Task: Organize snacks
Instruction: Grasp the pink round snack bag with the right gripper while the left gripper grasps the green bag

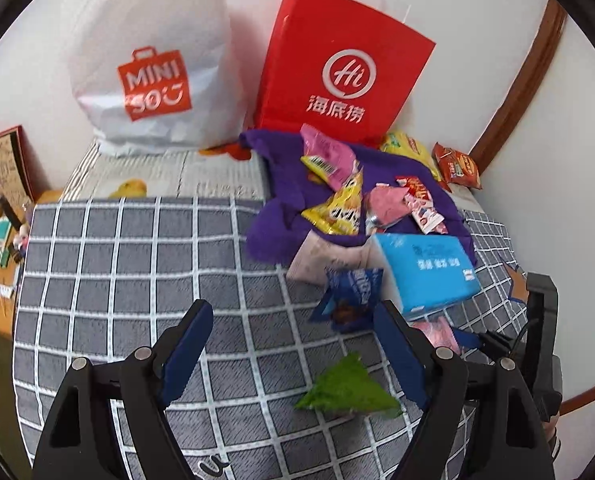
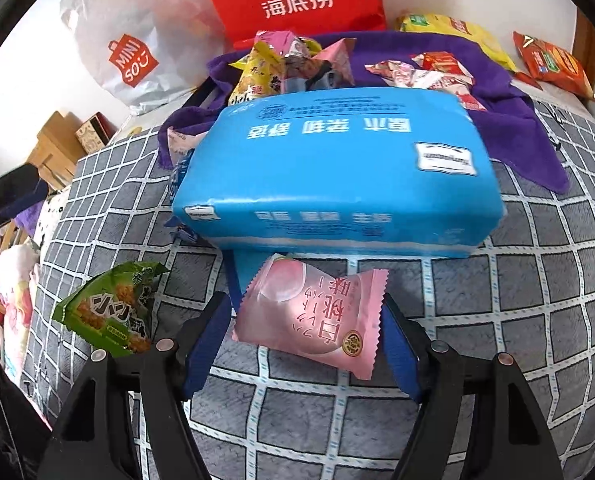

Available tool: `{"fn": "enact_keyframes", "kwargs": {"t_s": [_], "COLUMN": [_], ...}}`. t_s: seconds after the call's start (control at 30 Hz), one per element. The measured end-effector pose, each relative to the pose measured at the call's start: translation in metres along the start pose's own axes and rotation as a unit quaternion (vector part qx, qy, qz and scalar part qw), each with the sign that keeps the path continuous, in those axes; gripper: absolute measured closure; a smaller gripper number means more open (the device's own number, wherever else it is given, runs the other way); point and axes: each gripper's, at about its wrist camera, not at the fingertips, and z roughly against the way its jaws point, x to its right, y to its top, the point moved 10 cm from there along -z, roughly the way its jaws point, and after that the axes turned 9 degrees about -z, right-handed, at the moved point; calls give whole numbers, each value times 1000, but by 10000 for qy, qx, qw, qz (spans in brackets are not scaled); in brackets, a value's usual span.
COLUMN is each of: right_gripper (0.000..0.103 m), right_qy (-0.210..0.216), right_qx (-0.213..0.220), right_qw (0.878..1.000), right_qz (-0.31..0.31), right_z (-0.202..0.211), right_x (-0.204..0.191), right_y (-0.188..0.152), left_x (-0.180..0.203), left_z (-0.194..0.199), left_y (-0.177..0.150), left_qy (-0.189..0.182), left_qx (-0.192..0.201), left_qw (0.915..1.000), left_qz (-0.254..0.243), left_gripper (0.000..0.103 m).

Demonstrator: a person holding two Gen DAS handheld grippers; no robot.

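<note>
- Grey checked bedspread (image 2: 497, 320) covers the surface, with a white wall behind.
- Right gripper (image 2: 307, 344) stands spread, its blue pads either side of a pink peach snack (image 2: 313, 316) lying on the cloth; whether they touch it I cannot tell.
- Left gripper (image 1: 293, 356) gapes empty above the spread, a green snack packet (image 1: 347, 390) just beside its right finger.
- Blue tissue pack (image 2: 337, 168) lies just beyond the pink snack.
- Farther back, loose snacks sit on a purple cloth (image 1: 281, 184) before a red paper bag (image 1: 337, 64) and a white plastic bag (image 1: 153, 60).

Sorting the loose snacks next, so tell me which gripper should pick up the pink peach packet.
Right. The right gripper is open with the pink peach packet already between its fingers. The left gripper is open over bare blanket near the green packet, with the pink one beyond its right finger.
</note>
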Motion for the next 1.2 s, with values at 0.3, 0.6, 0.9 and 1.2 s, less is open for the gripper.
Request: {"fn": "enact_keyframes", "kwargs": {"t_s": [0.3, 0.6, 0.9, 1.2], "right_gripper": [23, 52, 52, 52], "right_qy": [-760, -572, -706, -895], "right_qx": [353, 556, 1206, 1207], "right_qw": [9953, 9943, 9885, 9884], "right_qz": [485, 705, 570, 203], "right_z": [-15, -1, 45, 46], "right_x": [-12, -5, 43, 99], "right_y": [0, -7, -9, -18], "left_x": [1, 18, 68, 66], "left_z": [-8, -10, -14, -54], "left_y": [-29, -47, -53, -74], "left_qy": [-117, -325, -722, -15], "left_qx": [-190, -195, -171, -346], "left_qw": [9996, 9992, 9969, 9977], "left_qz": [163, 136, -265, -581], "left_gripper": [22, 22, 17, 19]}}
